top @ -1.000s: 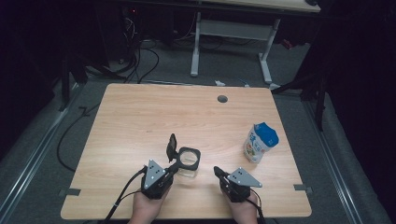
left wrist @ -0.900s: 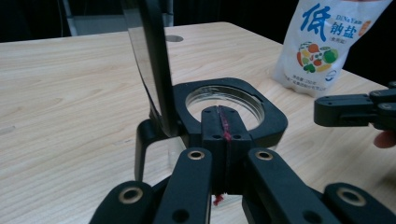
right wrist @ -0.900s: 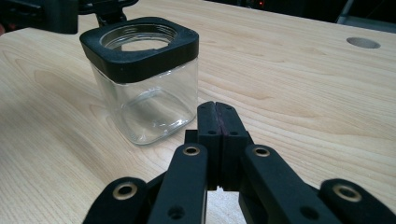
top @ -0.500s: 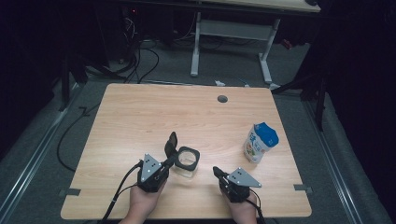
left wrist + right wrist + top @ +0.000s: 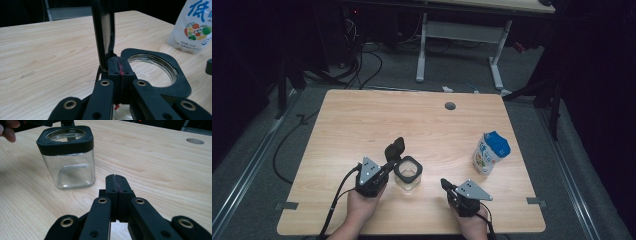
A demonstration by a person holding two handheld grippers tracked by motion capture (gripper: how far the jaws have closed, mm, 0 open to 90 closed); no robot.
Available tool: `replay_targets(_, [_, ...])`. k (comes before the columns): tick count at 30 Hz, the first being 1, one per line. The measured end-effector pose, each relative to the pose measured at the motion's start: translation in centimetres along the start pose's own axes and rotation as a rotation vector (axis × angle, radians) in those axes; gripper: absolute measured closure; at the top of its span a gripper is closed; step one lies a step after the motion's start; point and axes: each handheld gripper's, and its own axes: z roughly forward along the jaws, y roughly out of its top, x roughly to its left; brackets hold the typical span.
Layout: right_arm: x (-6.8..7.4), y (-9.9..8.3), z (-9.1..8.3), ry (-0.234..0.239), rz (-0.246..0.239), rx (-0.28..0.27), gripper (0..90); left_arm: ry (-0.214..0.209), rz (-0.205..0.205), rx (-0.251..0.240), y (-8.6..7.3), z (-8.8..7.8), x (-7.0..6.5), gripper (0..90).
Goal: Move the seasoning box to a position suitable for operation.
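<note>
On the wooden table [image 5: 362,120], the left claw [image 5: 388,165] is closed against the jar [image 5: 408,172] – its lid [image 5: 395,148] upright – while the right claw [image 5: 445,184], pressed together, rests nearby.

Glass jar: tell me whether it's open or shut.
Open. The glass jar has its hinged lid standing upright, leaving the black-rimmed mouth uncovered and the inside empty.

Beyond the pale wooden counter [image 5: 362,125], a white-legged desk [image 5: 462,35] stands on grey carpet [image 5: 402,70], with black cables [image 5: 357,62] in the dark.

Clear jar [image 5: 407,176], black collar; white-blue pouch [image 5: 490,152]
</note>
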Motion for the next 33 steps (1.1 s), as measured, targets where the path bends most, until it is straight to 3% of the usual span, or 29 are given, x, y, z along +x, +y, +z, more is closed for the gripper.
replay_targets(23, [0.0,-0.1,0.1,0.004,-0.003,0.004,89.7,-0.005,0.026,0.001,1.0,2.4,1.9,90.0])
replay_targets(33, [0.0,-0.1,0.0,0.005,-0.004,0.007,89.6,-0.009,0.025,-0.006,1.2,2.9,2.0,89.9])
